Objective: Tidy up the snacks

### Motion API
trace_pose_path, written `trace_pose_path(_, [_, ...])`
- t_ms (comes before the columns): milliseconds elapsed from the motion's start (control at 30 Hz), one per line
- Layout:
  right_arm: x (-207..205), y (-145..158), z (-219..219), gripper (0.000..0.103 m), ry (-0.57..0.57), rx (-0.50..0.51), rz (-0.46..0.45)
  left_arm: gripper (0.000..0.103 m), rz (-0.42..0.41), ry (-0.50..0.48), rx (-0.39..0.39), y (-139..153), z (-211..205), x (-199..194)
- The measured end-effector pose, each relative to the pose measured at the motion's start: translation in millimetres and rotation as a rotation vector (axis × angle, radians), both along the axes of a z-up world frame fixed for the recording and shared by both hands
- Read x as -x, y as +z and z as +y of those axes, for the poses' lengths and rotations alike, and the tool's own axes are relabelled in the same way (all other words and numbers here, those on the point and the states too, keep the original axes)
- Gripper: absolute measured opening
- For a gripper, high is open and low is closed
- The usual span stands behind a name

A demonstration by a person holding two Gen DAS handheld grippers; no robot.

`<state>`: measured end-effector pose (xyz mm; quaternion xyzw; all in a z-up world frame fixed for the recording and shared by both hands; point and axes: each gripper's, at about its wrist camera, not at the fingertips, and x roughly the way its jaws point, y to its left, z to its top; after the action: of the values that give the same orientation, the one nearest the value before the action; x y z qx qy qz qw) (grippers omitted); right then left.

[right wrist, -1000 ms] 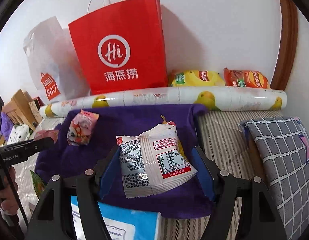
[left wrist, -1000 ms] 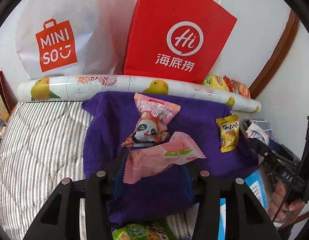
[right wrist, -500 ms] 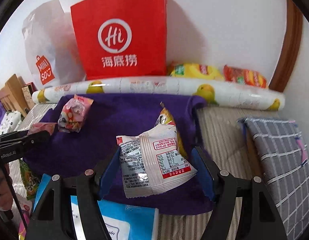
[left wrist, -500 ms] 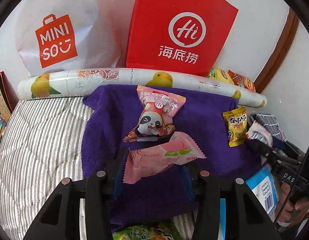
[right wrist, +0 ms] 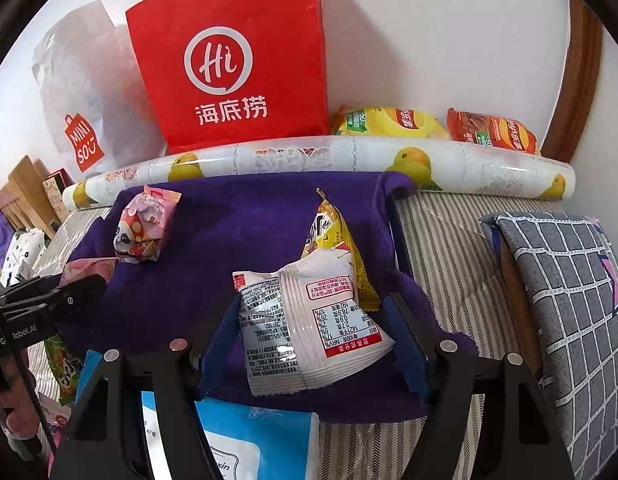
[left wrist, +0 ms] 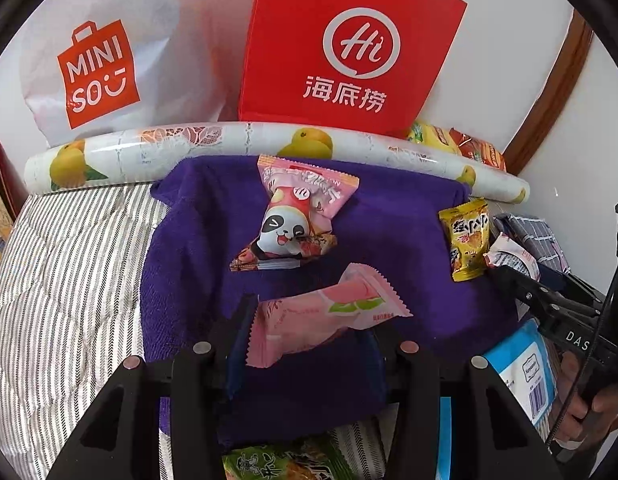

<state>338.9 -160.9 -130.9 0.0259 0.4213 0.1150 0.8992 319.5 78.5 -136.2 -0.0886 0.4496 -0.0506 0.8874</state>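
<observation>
My left gripper (left wrist: 309, 320) is shut on a pink peach-print snack packet (left wrist: 325, 314), held above a purple towel (left wrist: 389, 248). On the towel, just beyond it, lies a pink panda packet (left wrist: 295, 224), with a yellow packet (left wrist: 467, 238) at the towel's right side. My right gripper (right wrist: 313, 320) is shut on a white snack bag (right wrist: 305, 320) with its printed label facing me, above the same purple towel (right wrist: 237, 232). The yellow packet (right wrist: 333, 232) lies right behind that bag, and the panda packet (right wrist: 143, 228) is at the left.
A red paper bag (left wrist: 345, 48) and a white Miniso bag (left wrist: 97, 68) lean on the wall behind a fruit-print roll (left wrist: 229, 146). Two crisp bags (right wrist: 433, 128) sit behind the roll. A checked cushion (right wrist: 569, 300) is at right; a blue-white pack (right wrist: 253, 440) and green packet (left wrist: 285, 460) lie near me.
Both views have crept forward: the towel, panda packet and yellow packet sit lower and nearer than before. Each gripper keeps its packet in the same hold.
</observation>
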Motion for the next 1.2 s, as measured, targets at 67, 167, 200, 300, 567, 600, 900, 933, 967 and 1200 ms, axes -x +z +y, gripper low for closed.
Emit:
trace_pose_path(67, [-1.2,-1.8,0.4,0.071,-0.002,0.004,0.013,0.046,-0.003,0.002,0.001,0.2,0.8,0.4])
trace_pose_path(167, [-2.9,-5.0,-0.3,0.071,-0.013,-0.005,0.032,0.046,-0.001,0.006,-0.006,-0.1,0.4,0.4])
trace_pose_path(200, [-3.6,-5.9,-0.2,0.071,-0.009,-0.01,0.038,0.046,0.0,0.006,-0.003,-0.5,0.6,0.3])
trace_pose_path(300, [-3.1,-6.7,0.9,0.071,-0.008,-0.003,0.04,0.046,0.007,0.013,0.0,-2.2,2.6,-0.4])
trace_pose_path(567, [-4.9,-9.2,1.6,0.072,-0.01,-0.012,0.058,0.046,0.014,0.017,0.006,-4.6,3.7,-1.1])
trace_pose_path(600, [-5.4,-9.7,1.6,0.072,-0.011,-0.011,0.064,0.046,0.015,0.017,0.006,-4.8,3.8,-1.2])
trace_pose_path(900, [-4.4,-8.0,0.9,0.074,-0.017,-0.028,0.063,0.046,0.027,0.04,0.008,-7.8,9.3,-1.9])
trace_pose_path(933, [-3.9,-7.2,0.7,0.075,-0.018,-0.028,0.06,0.046,0.028,0.041,0.008,-8.2,9.4,-2.0])
trace_pose_path(967, [-3.9,-6.4,0.9,0.075,-0.018,-0.029,0.058,0.046,0.029,0.043,0.007,-8.6,9.4,-2.0])
trace_pose_path(1200, [-0.1,2.2,-3.8,0.08,-0.029,-0.069,0.023,0.048,0.033,0.046,0.005,-9.8,9.6,-2.5])
